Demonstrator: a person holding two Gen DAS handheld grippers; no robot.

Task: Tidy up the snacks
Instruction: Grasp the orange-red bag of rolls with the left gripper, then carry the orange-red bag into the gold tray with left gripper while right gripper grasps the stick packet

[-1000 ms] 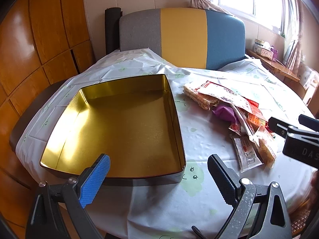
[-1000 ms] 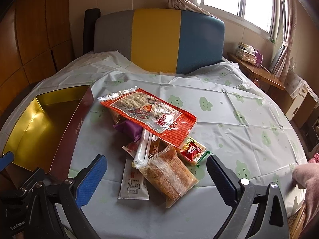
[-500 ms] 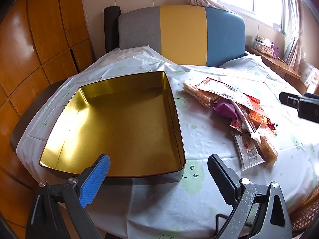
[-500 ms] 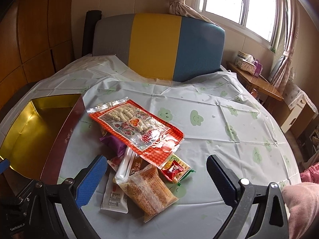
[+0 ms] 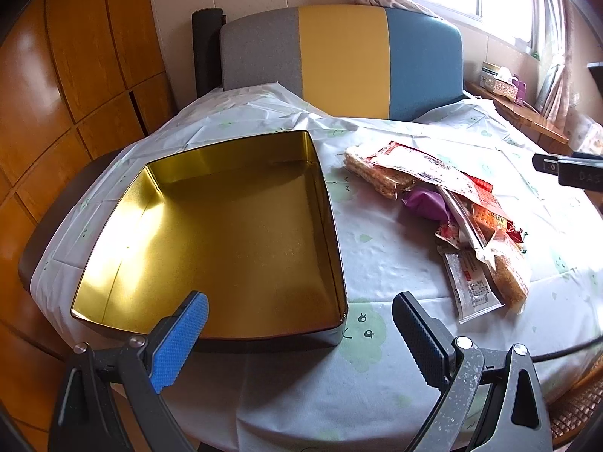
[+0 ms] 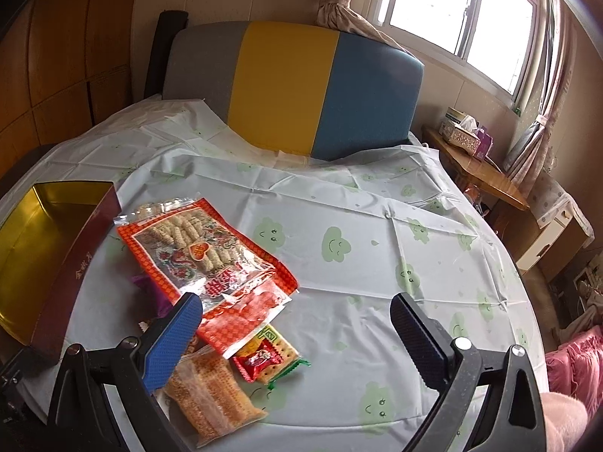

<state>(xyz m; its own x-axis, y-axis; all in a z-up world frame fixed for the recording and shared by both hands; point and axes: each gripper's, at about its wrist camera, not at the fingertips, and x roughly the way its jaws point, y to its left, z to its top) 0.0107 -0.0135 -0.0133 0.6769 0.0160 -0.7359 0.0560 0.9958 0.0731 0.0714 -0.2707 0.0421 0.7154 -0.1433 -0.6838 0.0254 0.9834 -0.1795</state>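
The left gripper (image 5: 299, 333) has its two fingers spread wide with nothing between them; one pad is blue, the other black. It hovers at the near edge of the gold tin (image 5: 328, 233), whose near right corner falls just ahead of the gap between the fingers. The tin lies open on the tablecloth (image 5: 377, 263), its shiny inside bare.

The right gripper (image 6: 296, 329) is likewise spread wide and holds nothing. Its blue finger (image 6: 173, 342) hangs over the snack pile that lies just right of the tin, apart from its maroon outer wall. Directly under that finger a clear bag of golden crisp pieces (image 6: 215, 395) sits at the pile's near end, beside a small cracker packet (image 6: 269, 358) with a red wrapped sweet on it. Overlapping both from behind is the large red packet with a clear window (image 6: 199, 252), tilted across the pile and covering most of a purple wrapper (image 5: 426, 203). In the left view a white sachet (image 5: 471, 286) shows at the pile's near end, next to the crisp bag.

Beyond the tin, a chair back (image 6: 294, 86) in grey, yellow and blue stands against the far side of the table. At the lower right corner of the right view, a pink sleeve (image 6: 565, 422) shows.
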